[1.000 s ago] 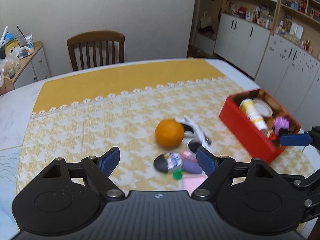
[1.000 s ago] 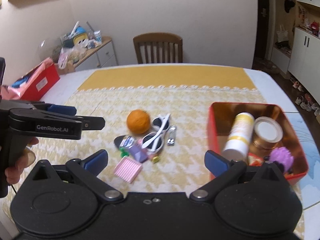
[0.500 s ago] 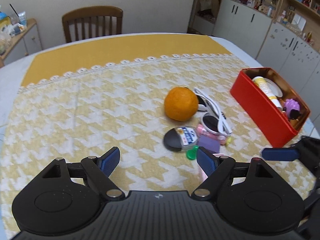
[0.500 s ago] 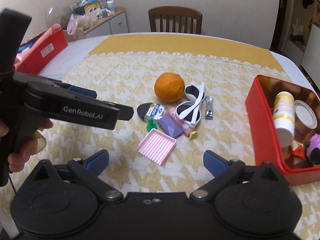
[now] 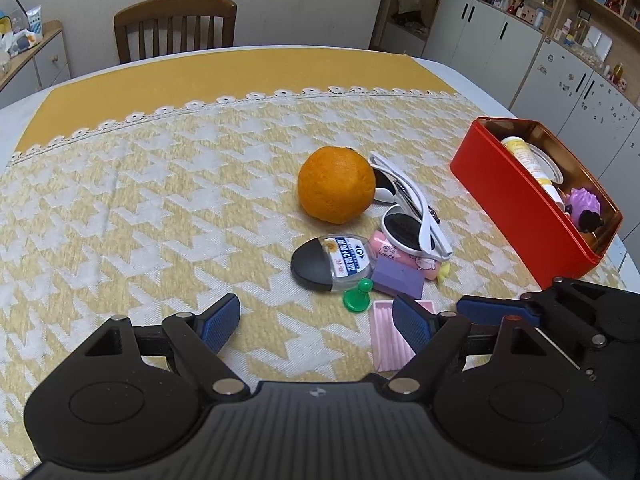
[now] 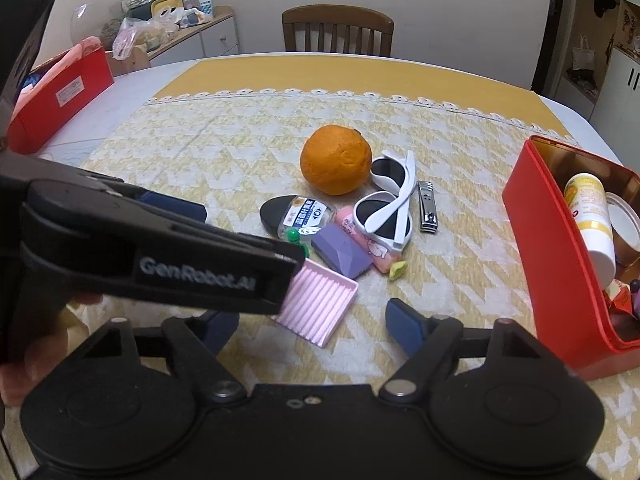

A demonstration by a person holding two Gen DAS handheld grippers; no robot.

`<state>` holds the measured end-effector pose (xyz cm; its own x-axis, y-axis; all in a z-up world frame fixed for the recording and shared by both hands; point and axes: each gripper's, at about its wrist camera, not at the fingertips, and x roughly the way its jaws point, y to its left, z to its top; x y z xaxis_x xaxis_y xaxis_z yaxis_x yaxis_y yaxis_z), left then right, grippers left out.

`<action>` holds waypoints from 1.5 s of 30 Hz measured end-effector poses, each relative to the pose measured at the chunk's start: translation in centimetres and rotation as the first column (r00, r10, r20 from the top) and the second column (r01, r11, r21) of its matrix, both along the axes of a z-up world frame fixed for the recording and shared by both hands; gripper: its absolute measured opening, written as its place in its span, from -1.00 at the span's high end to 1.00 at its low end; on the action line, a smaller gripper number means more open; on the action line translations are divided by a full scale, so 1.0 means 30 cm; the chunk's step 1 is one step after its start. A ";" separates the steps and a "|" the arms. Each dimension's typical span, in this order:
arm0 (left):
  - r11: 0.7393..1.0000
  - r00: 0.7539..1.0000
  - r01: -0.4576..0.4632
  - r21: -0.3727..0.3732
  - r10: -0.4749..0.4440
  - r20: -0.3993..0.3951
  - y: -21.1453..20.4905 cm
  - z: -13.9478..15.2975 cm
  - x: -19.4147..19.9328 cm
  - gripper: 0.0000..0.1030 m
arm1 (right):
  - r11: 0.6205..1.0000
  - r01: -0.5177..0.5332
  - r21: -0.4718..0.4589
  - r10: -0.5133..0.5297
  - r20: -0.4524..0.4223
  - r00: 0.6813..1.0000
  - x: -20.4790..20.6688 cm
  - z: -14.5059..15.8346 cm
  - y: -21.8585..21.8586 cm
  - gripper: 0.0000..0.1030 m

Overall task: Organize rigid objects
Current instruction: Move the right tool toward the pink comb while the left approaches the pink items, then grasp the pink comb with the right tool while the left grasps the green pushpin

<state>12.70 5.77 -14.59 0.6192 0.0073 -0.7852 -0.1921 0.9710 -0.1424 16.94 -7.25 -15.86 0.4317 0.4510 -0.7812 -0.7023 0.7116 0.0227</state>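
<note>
Two black hand-held grippers with blue finger pads hang low over a table spread with a yellow-and-white houndstooth tablecloth (image 5: 160,200). The left gripper (image 5: 316,322) stands with its jaws spread and nothing between them; its right pad sits in front of a ribbed pink rectangular plastic tray (image 5: 386,340). The right gripper (image 6: 310,324) has its jaws closing, with the near corner of that pink tray (image 6: 320,304) in the gap between them, not yet pressed by either pad. In the right wrist view the left gripper crosses the frame from the left, held in a person's hand (image 6: 36,344).

Just beyond the tray lies a cluster: a green plastic push pin (image 5: 357,298), a purple rectangular block (image 5: 398,278), a dark oval case with a clear labelled lid (image 5: 332,264), a pink printed tube (image 6: 368,246), white-framed sunglasses (image 5: 412,220), a steel nail clipper (image 6: 427,207) and a round orange fruit (image 5: 337,185).

Well apart to the right stands an open red metal tin (image 5: 520,204), holding a yellow-and-white bottle (image 6: 592,220) and a purple spiky ball (image 5: 585,202). A wooden chair (image 5: 175,26) stands at the far edge.
</note>
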 end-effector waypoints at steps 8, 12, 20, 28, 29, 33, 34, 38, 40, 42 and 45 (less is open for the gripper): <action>1.000 1.000 -0.004 -0.003 0.004 -0.004 -0.015 -0.012 0.013 -0.09 | 1.000 0.015 -0.024 -0.014 0.030 0.999 0.001 -0.023 0.020 -0.37; 1.000 1.000 0.005 -0.008 -0.005 0.008 -0.021 -0.013 0.012 0.11 | 1.000 0.007 -0.030 -0.006 0.044 0.999 -0.001 -0.020 0.019 -0.24; 0.998 0.998 0.055 -0.035 -0.055 0.024 -0.056 -0.020 0.031 0.35 | 0.999 -0.015 -0.028 0.017 0.048 0.999 -0.001 -0.016 -0.009 0.03; 0.993 0.997 0.076 -0.091 -0.073 0.030 -0.070 -0.024 0.051 0.56 | 0.999 -0.024 -0.025 0.025 0.048 0.999 0.006 -0.011 -0.059 0.20; 0.993 0.997 0.075 -0.095 -0.073 0.029 -0.073 -0.024 0.053 0.56 | 0.999 -0.025 -0.024 0.026 0.049 0.998 0.007 -0.010 -0.064 0.21; 0.992 0.998 0.059 -0.107 -0.056 0.034 -0.073 -0.016 0.064 0.56 | 0.999 -0.031 -0.023 0.032 0.050 0.998 0.008 -0.009 -0.079 0.21; 0.993 0.998 0.057 -0.107 -0.053 0.033 -0.071 -0.013 0.068 0.56 | 0.999 -0.036 -0.026 0.038 0.053 0.998 0.008 -0.011 -0.083 0.20; 0.992 0.997 0.070 -0.105 -0.067 0.027 -0.078 -0.015 0.082 0.56 | 0.998 -0.048 -0.029 0.049 0.055 0.997 0.010 -0.009 -0.093 0.20; 0.991 0.997 0.075 -0.107 -0.072 0.029 -0.082 -0.020 0.085 0.57 | 0.999 -0.045 -0.028 0.047 0.057 0.997 0.011 -0.009 -0.102 0.20; 0.992 0.997 0.073 -0.099 -0.070 0.030 -0.087 -0.021 0.083 0.56 | 0.999 -0.045 -0.028 0.047 0.059 0.997 0.011 -0.009 -0.113 0.20; 0.994 0.998 0.064 -0.089 -0.062 0.025 -0.086 -0.031 0.081 0.63 | 0.999 -0.041 -0.027 0.043 0.063 0.997 0.010 -0.010 -0.133 0.20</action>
<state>15.11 3.19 -15.52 0.6338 -0.1022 -0.7667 -0.1270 0.9640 -0.2335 17.24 -11.23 -16.17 0.4620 0.4499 -0.7643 -0.7310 0.6812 -0.0408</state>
